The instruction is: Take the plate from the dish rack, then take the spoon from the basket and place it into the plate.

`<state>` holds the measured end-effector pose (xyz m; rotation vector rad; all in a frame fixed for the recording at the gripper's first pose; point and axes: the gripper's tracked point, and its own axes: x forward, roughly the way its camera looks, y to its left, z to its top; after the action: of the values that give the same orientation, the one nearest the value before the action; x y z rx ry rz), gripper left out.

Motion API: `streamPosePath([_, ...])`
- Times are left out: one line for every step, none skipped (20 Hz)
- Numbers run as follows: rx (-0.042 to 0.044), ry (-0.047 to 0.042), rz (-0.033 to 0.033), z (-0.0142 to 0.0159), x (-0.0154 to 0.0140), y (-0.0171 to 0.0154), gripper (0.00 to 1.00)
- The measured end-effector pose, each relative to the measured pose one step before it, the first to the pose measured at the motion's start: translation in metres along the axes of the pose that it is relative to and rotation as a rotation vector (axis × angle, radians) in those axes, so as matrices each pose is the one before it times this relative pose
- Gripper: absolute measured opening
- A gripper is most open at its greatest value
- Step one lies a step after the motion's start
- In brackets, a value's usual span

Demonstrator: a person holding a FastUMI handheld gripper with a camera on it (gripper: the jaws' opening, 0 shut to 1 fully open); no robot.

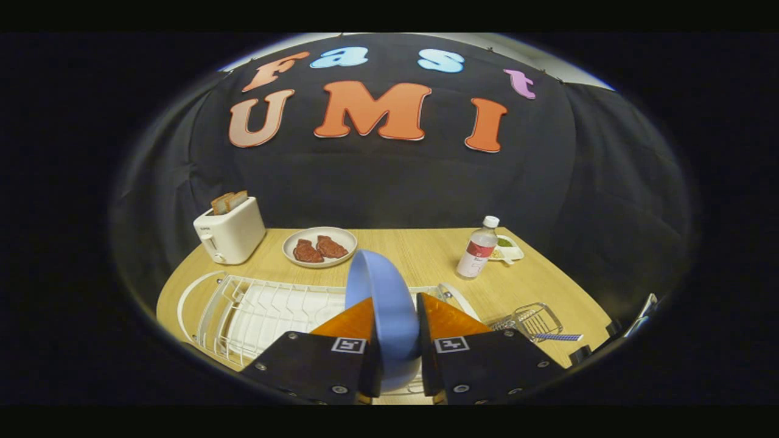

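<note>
Two fingers of the gripper [395, 325] pinch the upright plate [384, 304]; tilting could slip it onto the rack [255, 310].

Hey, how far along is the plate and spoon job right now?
Done: the tongs are shut on the blue plate, held on edge above the white dish rack. In hand: carrying it clear of the rack to set it on the table. Left: the spoon still lies in the wire basket, so it hasn't gone into the plate.
</note>
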<state>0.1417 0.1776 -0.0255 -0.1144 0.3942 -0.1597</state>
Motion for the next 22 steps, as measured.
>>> streamPosePath([-0.02033, -0.02048, -0.02411, 0.00530, -0.00055, -0.00543, 0.25])
streamPosePath([-0.01402, -0.02595, -0.01636, 0.00743, -0.00133, -0.00469, 0.24])
streamPosePath([0.00967, -0.00519, 0.00782, 0.00254, 0.00018, 0.00091, 0.23])
streamPosePath([0.01776, 0.00417, 0.01673, 0.00079, -0.00333, 0.00256, 0.23])
streamPosePath([0.01382, 0.00737, 0.01516, 0.00010, -0.00327, 0.00187, 0.23])
streamPosePath([0.00744, -0.00061, 0.00624, 0.00106, -0.00244, -0.00062, 0.23])
streamPosePath([-0.00015, -0.00478, 0.00181, 0.00056, -0.00092, -0.00289, 0.23])
streamPosePath([0.00783, -0.00544, 0.00249, 0.00013, -0.00277, -0.00337, 0.23])
streamPosePath([0.02012, 0.00097, 0.01315, -0.00133, -0.00496, -0.00115, 0.23])
streamPosePath([0.02865, 0.00975, 0.02465, -0.00361, -0.00544, 0.00055, 0.23])
streamPosePath([0.02371, 0.01500, 0.03666, -0.00430, -0.00698, 0.00223, 0.23])
streamPosePath([0.02447, 0.01220, 0.03176, -0.00491, -0.00690, 0.00095, 0.23])
streamPosePath([0.01951, 0.00992, 0.02542, -0.00516, -0.00715, -0.00222, 0.23])
streamPosePath([0.01759, 0.00745, 0.02157, -0.00479, -0.00742, -0.00256, 0.23])
streamPosePath([0.01974, 0.00540, 0.02023, -0.00538, -0.00785, -0.00278, 0.23])
streamPosePath([0.02400, 0.00426, 0.01890, -0.00444, -0.00631, -0.00245, 0.23])
streamPosePath([0.02258, 0.00729, 0.01534, -0.00645, -0.00633, -0.00353, 0.23])
streamPosePath([0.01570, 0.00081, 0.01444, -0.00500, -0.00482, -0.00266, 0.23])
streamPosePath([0.01706, -0.00040, 0.00850, -0.00596, -0.00625, -0.00545, 0.22])
streamPosePath([0.01990, 0.00395, 0.00942, -0.00696, -0.00583, -0.00555, 0.23])
streamPosePath([0.03368, 0.00411, 0.01953, -0.00755, -0.00663, -0.00211, 0.23])
streamPosePath([0.03280, 0.01222, 0.02012, -0.00857, -0.00726, -0.00211, 0.23])
